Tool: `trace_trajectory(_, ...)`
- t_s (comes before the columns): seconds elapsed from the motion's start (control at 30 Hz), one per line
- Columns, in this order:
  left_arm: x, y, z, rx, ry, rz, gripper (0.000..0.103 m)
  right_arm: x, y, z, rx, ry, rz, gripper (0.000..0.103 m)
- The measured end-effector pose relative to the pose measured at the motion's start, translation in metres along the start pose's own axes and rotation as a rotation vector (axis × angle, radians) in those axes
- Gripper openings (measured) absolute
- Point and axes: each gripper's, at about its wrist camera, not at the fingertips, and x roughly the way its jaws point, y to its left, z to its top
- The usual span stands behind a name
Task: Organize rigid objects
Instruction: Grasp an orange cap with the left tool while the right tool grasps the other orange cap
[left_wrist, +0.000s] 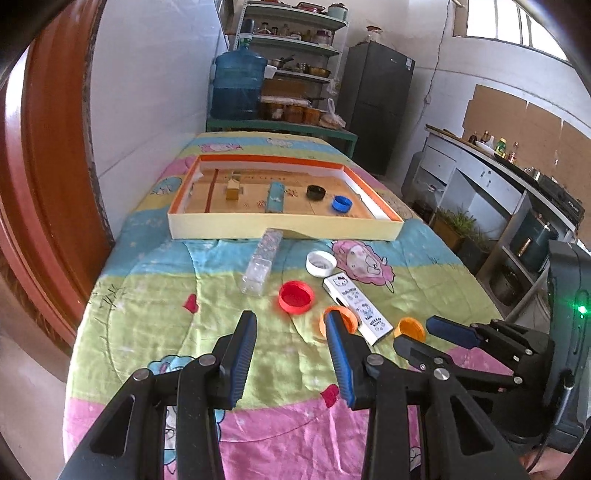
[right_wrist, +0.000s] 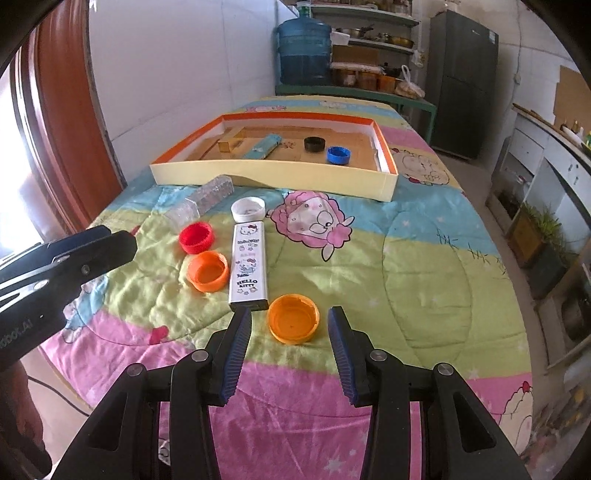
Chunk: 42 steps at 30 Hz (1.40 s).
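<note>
Hello Kitty box (right_wrist: 248, 266) lies flat — long axis toward the tray (right_wrist: 273, 181).

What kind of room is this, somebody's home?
Most likely a home kitchen or storeroom. There is a dark fridge, shelves of pots and jars, a big blue water jug, and a counter with bottles. The table wears a cartoon quilt.

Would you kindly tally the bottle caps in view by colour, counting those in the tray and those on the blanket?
Orange plastic caps: 2, both on the blanket
Red plastic cap: 1, on the blanket
White plastic cap: 1, on the blanket
Black plastic cap: 1, in the tray
Blue plastic cap: 1, in the tray
Total: 6
</note>
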Motion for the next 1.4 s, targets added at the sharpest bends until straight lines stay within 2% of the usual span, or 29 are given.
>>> trace_trajectory(0.2, 0.008, -0.004, -0.003, 0.015, 0.023, -0.028, 0.039, 0.009, -0.004, -0.001, 0.009, 0.018, 0.016, 0.043)
trace_trajectory(0.3, 0.014, -0.008, -0.005, 0.027, 0.041, -0.051, 0.039, 0.009, -0.007, -0.001, 0.010, 0.015, 0.007, 0.031)
trace_trajectory(0.57, 0.032, -0.024, -0.010, 0.069, 0.076, -0.098, 0.039, 0.007, -0.015, -0.002, 0.041, 0.014, 0.022, 0.030)
trace_trajectory(0.9, 0.057, -0.033, -0.011, 0.117, 0.110, -0.096, 0.039, 0.006, -0.021, -0.004, 0.061, 0.005, 0.032, 0.030)
trace_trajectory(1.0, 0.060, -0.032, -0.008, 0.114, 0.108, -0.097, 0.037, 0.006, -0.021, -0.004, 0.059, 0.005, 0.032, 0.030)
trace_trajectory(1.03, 0.061, -0.031, -0.008, 0.109, 0.104, -0.093, 0.031, 0.007, -0.021, -0.003, 0.058, 0.005, 0.032, 0.030)
trace_trajectory(1.4, 0.056, -0.024, -0.009, 0.072, 0.092, -0.108, 0.031, 0.007, -0.023, -0.003, 0.069, 0.000, 0.045, 0.030)
